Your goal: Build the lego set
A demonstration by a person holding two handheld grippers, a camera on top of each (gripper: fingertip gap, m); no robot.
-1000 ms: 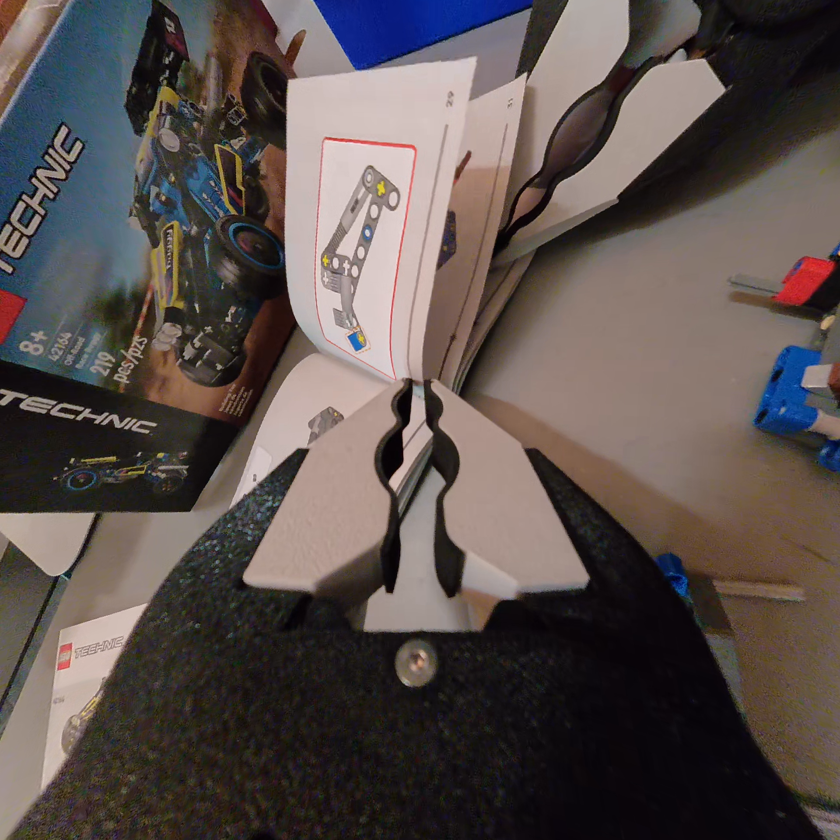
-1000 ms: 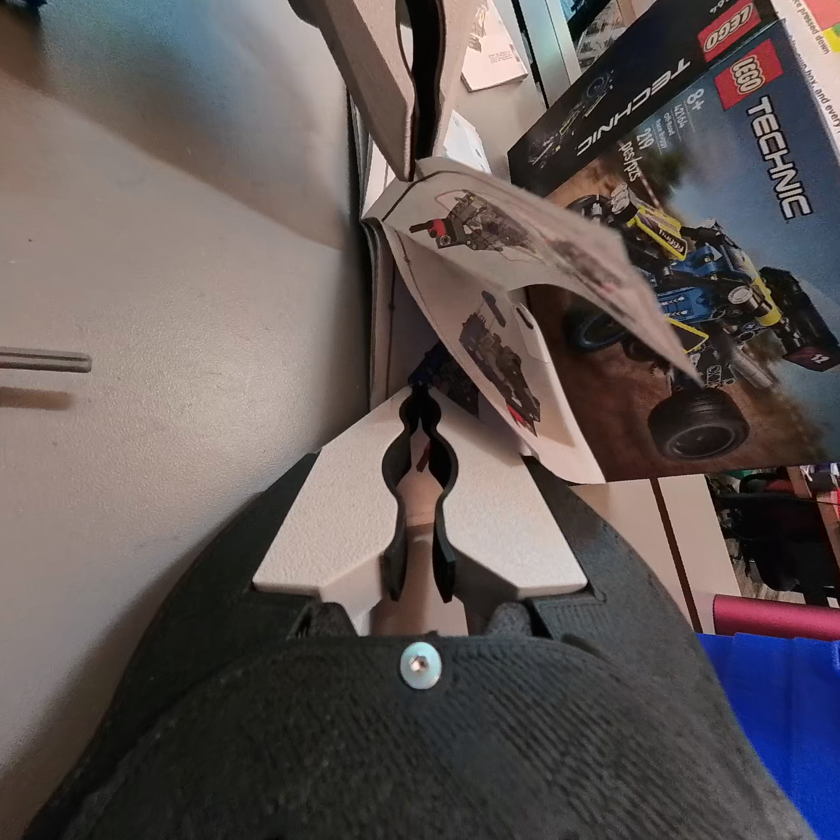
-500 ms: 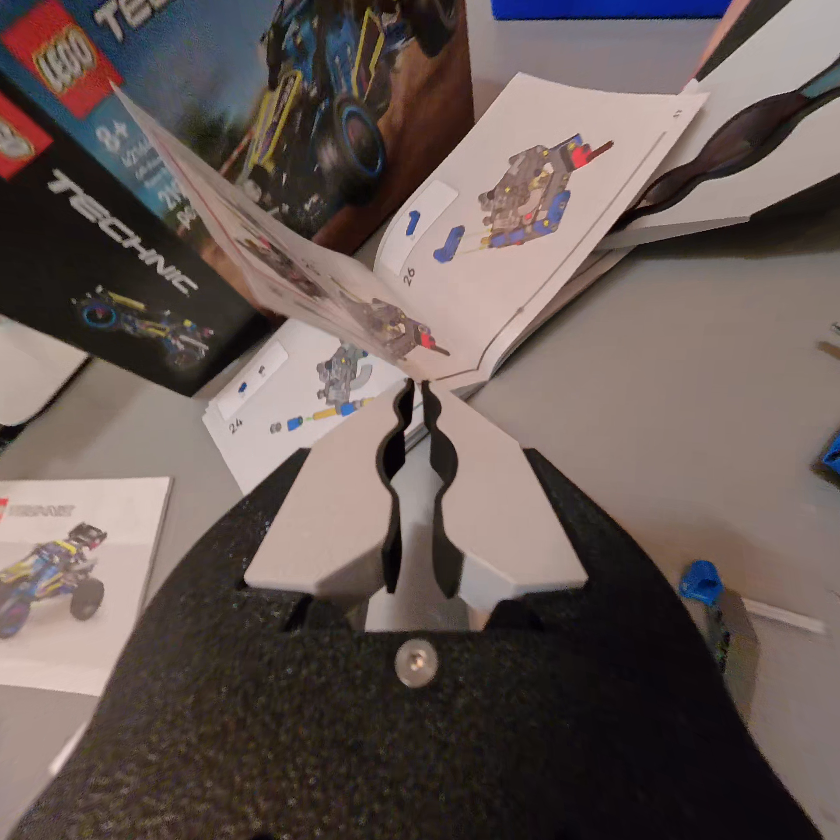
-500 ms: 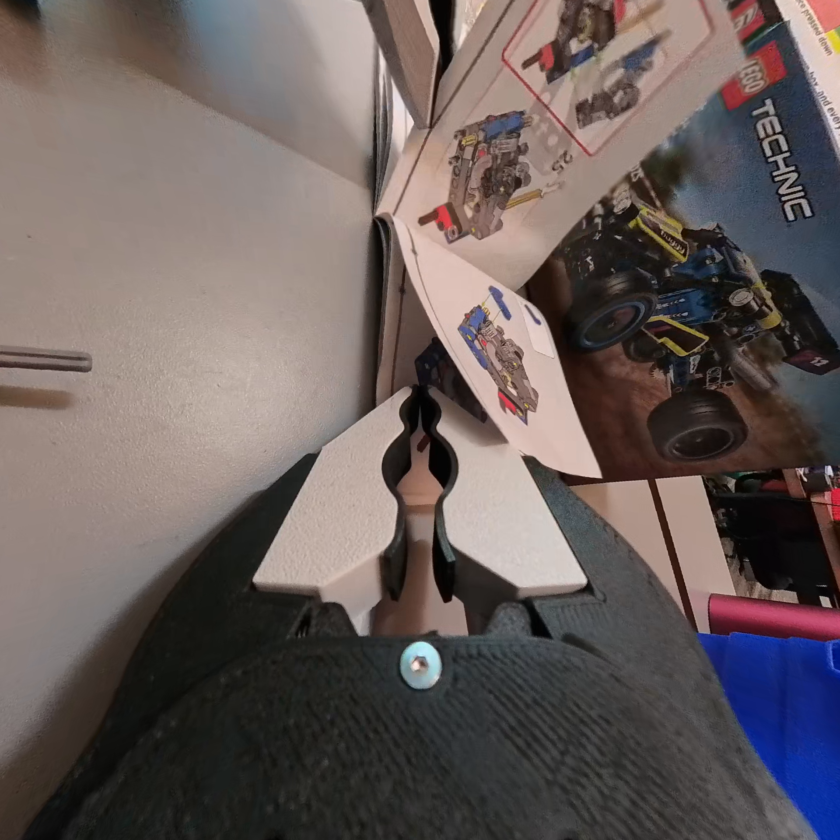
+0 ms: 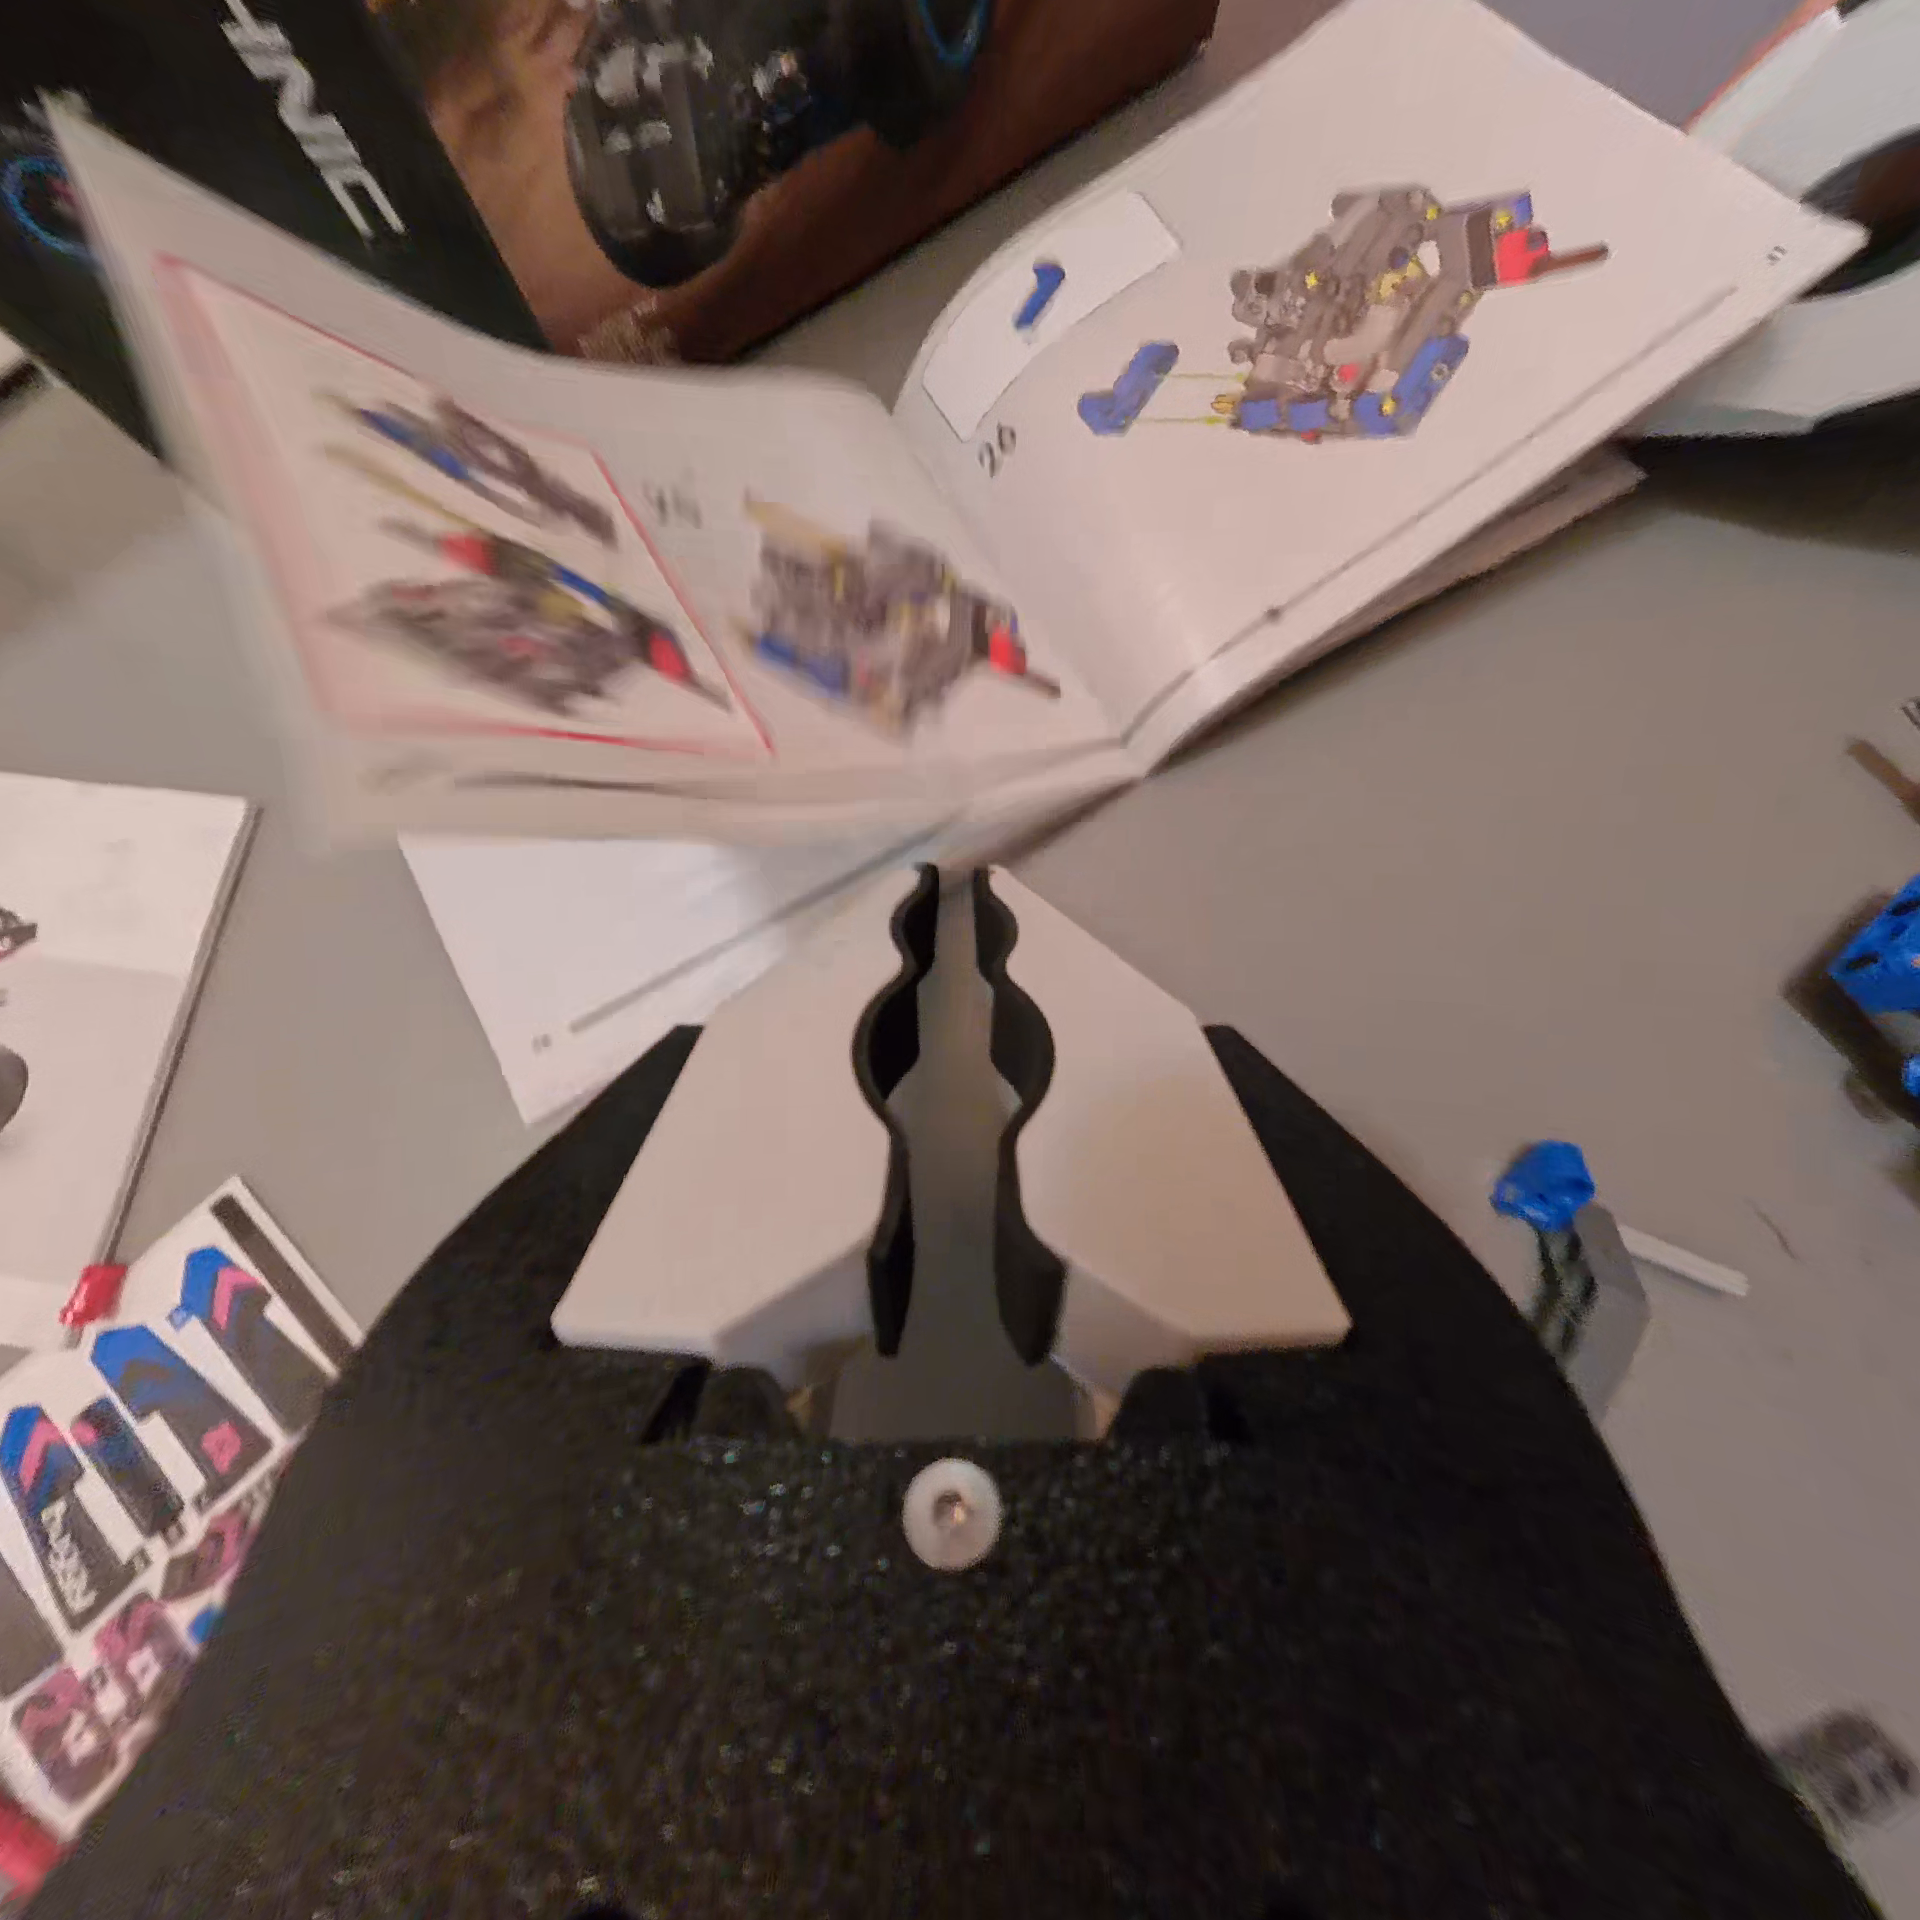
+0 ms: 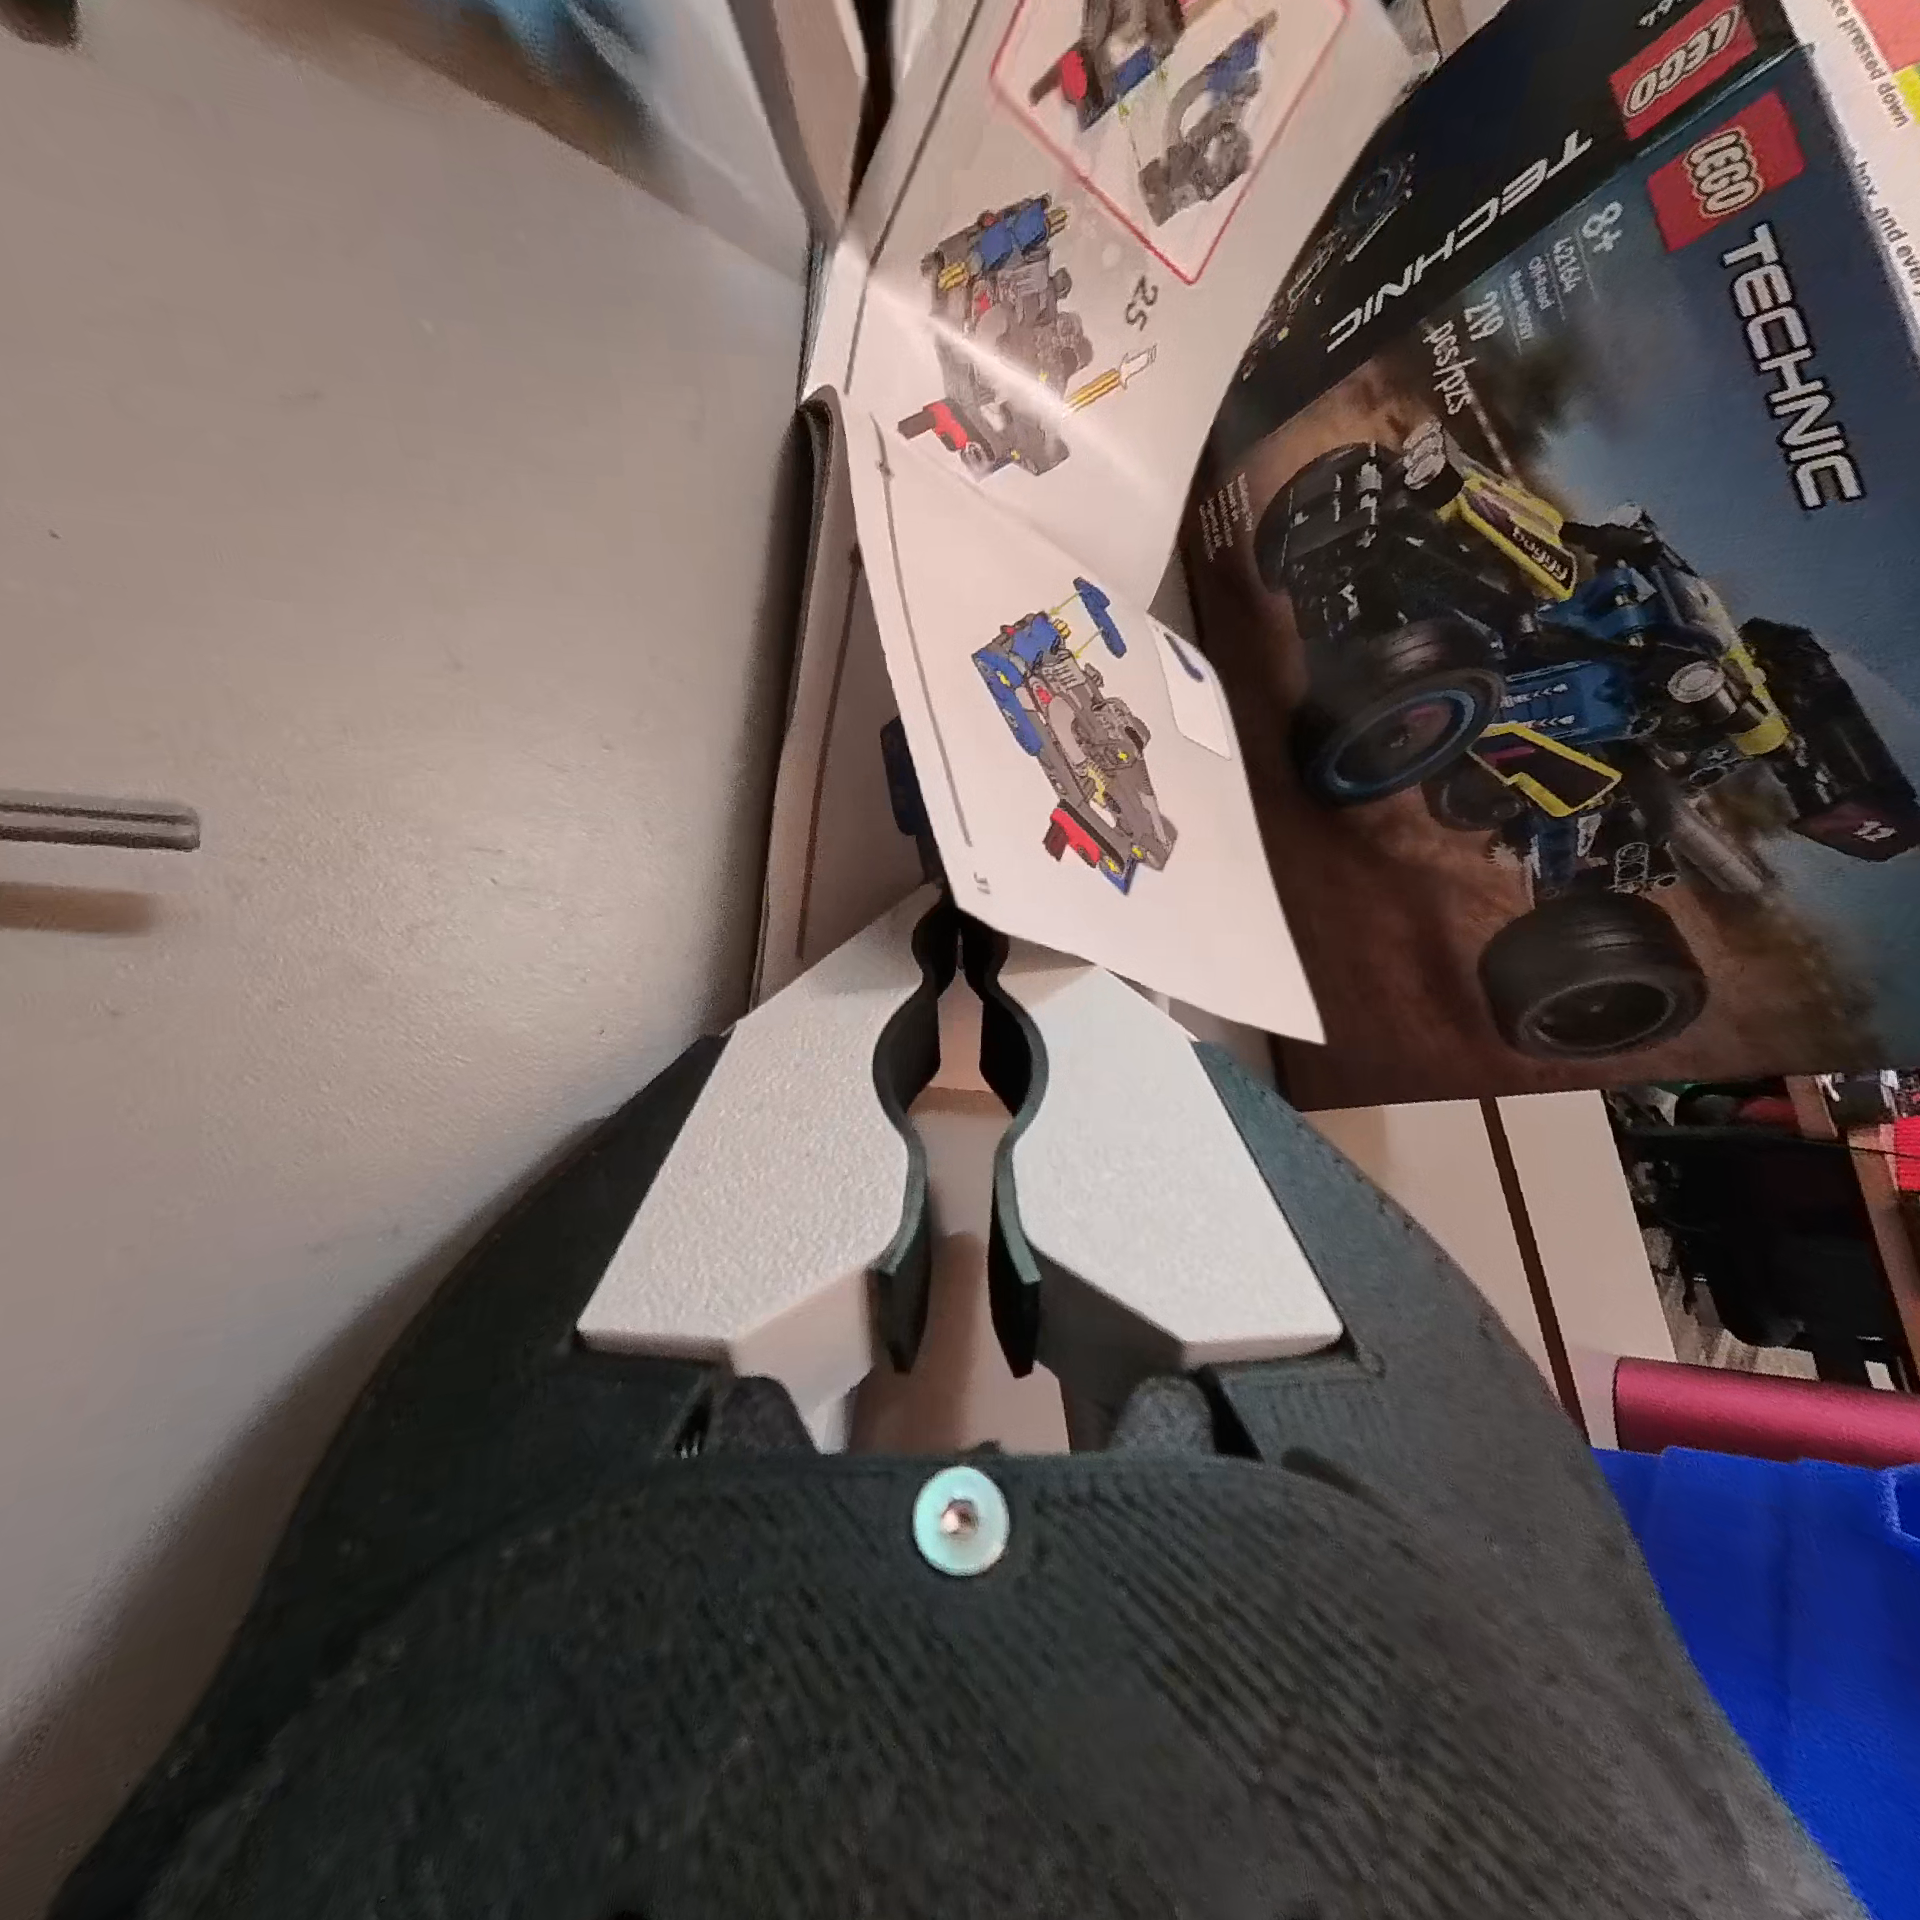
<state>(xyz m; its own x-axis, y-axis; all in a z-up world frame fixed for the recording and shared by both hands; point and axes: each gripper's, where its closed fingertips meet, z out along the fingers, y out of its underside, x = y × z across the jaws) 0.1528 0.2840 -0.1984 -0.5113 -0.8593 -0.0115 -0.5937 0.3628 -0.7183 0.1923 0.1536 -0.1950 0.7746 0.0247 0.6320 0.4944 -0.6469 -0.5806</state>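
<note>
The open instruction booklet (image 5: 1351,364) lies on the grey table (image 5: 1455,883) in front of the set's box (image 5: 727,156). My left gripper (image 5: 954,883) is shut, its tips just short of the booklet's near edge by the spine. I see nothing between its jaws. The booklet's left pages are blurred in mid-fall. My right gripper (image 6: 951,935) is shut on the booklet's (image 6: 1039,582) right-hand pages at their outer edge, with the top page lying over its tips. Its fingers (image 5: 1808,364) show at the far right of the left wrist view. The box (image 6: 1558,623) shows beyond.
A sticker sheet (image 5: 135,1455) and a second booklet (image 5: 94,987) lie at the left. A blue pin on a grey piece (image 5: 1543,1195) and a blue assembly (image 5: 1881,966) sit at the right. A grey axle (image 6: 104,821) lies apart. A blue surface (image 6: 1766,1662) is nearby. About 15 cm separates my left fingertips from my right. My right tips are roughly 11 cm from the grey axle (image 6: 104,821).
The pages my left gripper held upright have turned over and are dropping to the left. The left gripper has drawn back and tilted down. The right gripper has stayed put.
</note>
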